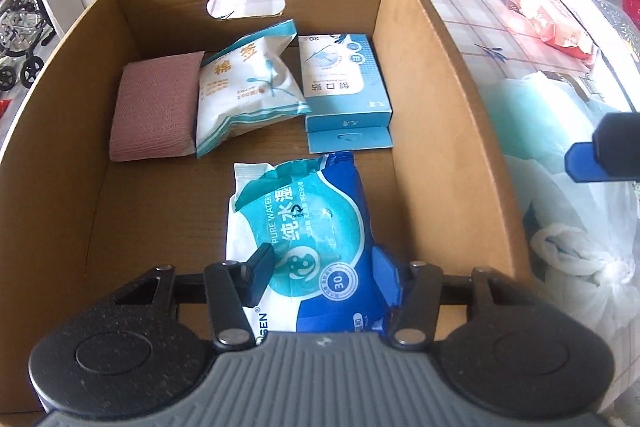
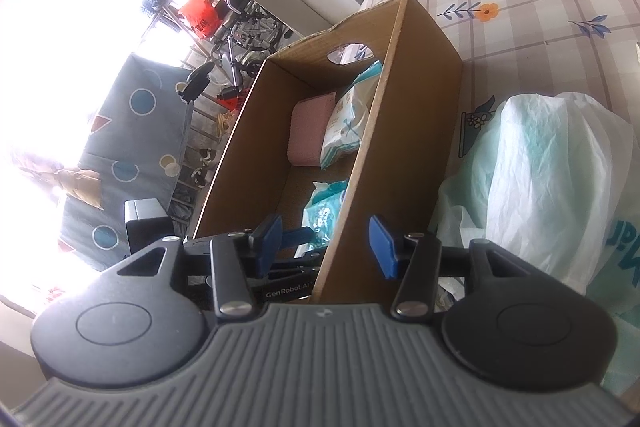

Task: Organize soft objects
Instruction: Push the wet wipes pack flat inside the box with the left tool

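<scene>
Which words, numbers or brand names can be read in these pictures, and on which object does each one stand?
"PURE WATER", "纯水湿", "OPEN", "30": blue and teal wet wipes pack, between the left gripper's fingers.
"棉签": white and teal cotton swab bag.
"创口贴", "20", upside down: light blue cardboard plaster box.
"GenRobot.AI": black bar behind the right gripper.
Smaller print on all three packs: too small to read.

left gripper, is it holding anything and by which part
The left gripper grips the wet wipes pack across its near end, one finger on each side. The right gripper holds nothing.
</scene>
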{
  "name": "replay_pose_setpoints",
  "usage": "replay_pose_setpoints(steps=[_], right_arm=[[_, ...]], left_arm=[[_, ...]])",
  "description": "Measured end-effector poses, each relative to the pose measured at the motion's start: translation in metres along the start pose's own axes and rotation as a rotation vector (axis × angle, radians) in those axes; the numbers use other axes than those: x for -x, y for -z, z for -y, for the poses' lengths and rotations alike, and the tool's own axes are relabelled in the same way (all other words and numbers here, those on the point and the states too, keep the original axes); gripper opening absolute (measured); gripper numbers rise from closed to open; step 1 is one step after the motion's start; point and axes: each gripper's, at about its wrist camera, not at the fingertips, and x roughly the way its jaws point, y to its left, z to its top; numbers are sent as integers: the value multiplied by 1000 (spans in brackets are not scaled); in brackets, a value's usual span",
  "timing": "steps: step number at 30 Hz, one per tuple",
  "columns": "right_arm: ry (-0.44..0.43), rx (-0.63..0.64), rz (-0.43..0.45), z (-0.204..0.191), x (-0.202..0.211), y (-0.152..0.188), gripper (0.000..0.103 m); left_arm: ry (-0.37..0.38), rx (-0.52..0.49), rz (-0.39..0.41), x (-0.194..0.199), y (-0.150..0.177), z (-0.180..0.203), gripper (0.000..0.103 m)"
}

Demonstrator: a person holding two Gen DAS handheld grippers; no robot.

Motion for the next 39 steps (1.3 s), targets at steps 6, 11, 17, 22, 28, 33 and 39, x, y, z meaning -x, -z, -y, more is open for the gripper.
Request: replay_pose_setpoints(steps=[6, 11, 17, 22, 28, 33, 39], right_arm=[[12, -7, 6, 2, 5, 1, 49], [24, -18, 10, 6, 7, 2, 50], [32, -24, 6, 8, 9, 4, 52], [31, -35, 15, 11, 10, 3, 52], [2, -67, 50, 20, 22, 14, 52], [58, -36, 130, 26, 39, 37, 52], [138, -5, 204, 32, 50, 67, 52]], left_arm=[[48, 31, 2, -9, -17, -5, 52], [115, 87, 9, -13, -33, -14, 48], [208, 209, 41, 1, -37, -31, 61], [183, 278, -44, -11, -35, -41, 47], [174, 330, -20, -6, -28, -48, 50], [137, 325, -56, -16, -24, -46, 60], [127, 316, -52, -25, -28, -39, 47]])
